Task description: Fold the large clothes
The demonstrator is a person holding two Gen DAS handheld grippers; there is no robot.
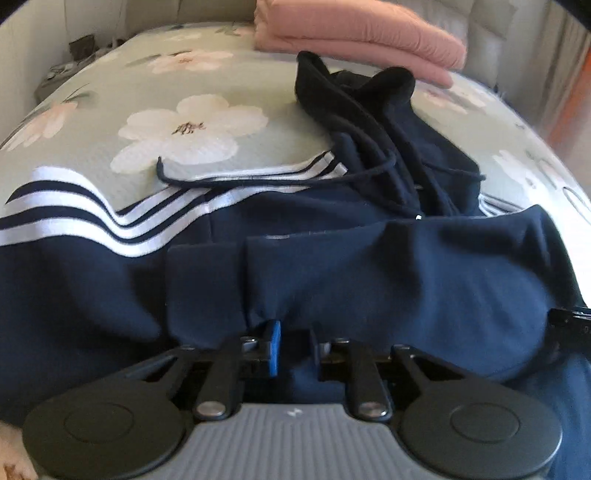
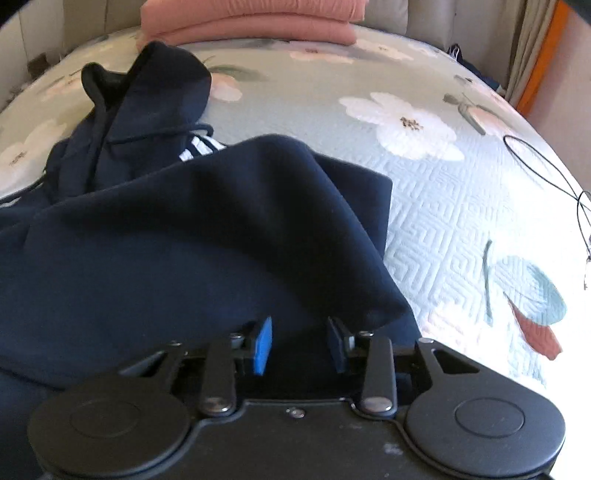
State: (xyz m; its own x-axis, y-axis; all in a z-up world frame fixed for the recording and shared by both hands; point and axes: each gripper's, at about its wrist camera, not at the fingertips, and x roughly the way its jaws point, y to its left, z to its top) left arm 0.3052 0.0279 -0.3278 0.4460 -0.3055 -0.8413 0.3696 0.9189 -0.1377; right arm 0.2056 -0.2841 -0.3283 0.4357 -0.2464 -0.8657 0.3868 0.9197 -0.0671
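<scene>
A navy hoodie with white sleeve stripes lies on the flowered bed. Its hood and drawstring point to the far end. My left gripper is shut on a bunched fold of the hoodie's near edge. In the right wrist view the hoodie lies folded over, hood at far left. My right gripper stands with its blue pads apart; dark fabric lies between and under them, apparently not pinched.
A folded pink garment lies at the head of the bed, also in the right wrist view. A thin black cable loops on the bedspread at right. An orange curtain hangs beyond the bed's right edge.
</scene>
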